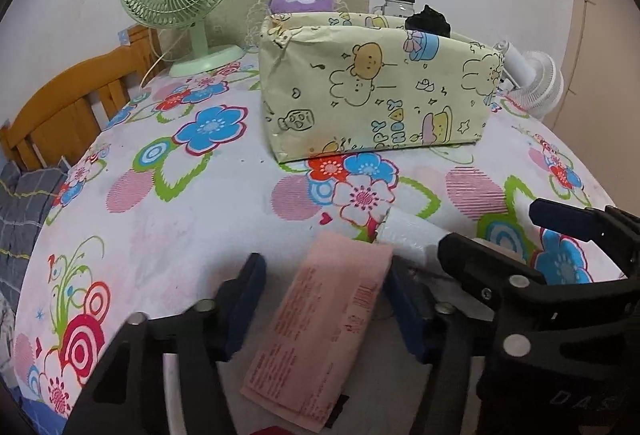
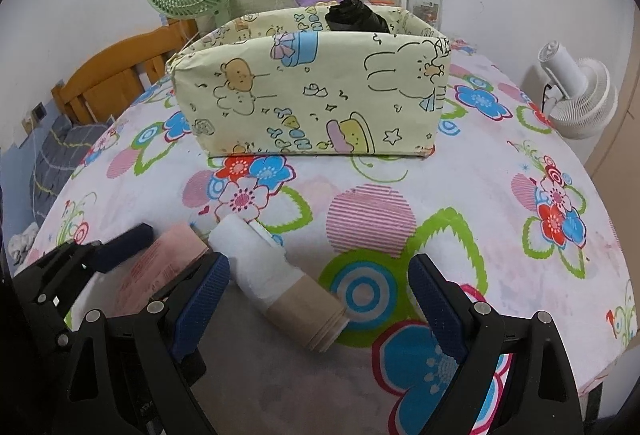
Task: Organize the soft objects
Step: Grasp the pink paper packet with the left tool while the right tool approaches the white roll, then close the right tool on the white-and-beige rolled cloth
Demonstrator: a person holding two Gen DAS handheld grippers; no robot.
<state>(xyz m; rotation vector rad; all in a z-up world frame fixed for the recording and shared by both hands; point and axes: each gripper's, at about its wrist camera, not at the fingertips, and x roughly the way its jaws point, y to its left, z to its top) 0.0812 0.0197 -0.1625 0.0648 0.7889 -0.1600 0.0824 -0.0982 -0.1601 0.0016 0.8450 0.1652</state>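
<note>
The left gripper [image 1: 324,299] is set around the pink tissue pack [image 1: 320,335], which lies flat on the floral-cloth worktop [image 1: 180,227], well in front of the cartoon-print storage box [image 1: 376,91]. Its jaws stand partly closed with the pack between them; whether the blue pads [image 1: 404,307] already press on the pack's edges cannot be told. The right gripper [image 2: 320,311] hangs wide open and holds nothing, straddling a nearly spent paper roll [image 2: 280,279] that lies just beside the pack, its cardboard core exposed at the near end. A black bag [image 2: 356,17] already sits inside the box.

Judgement: the step in hand is the pickup of the tissue pack. The next move calls for a firm closure on the pack's long edges, a lift clear of the box's front wall, then release inside. Being soft, the pack may buckle or slip.
</note>
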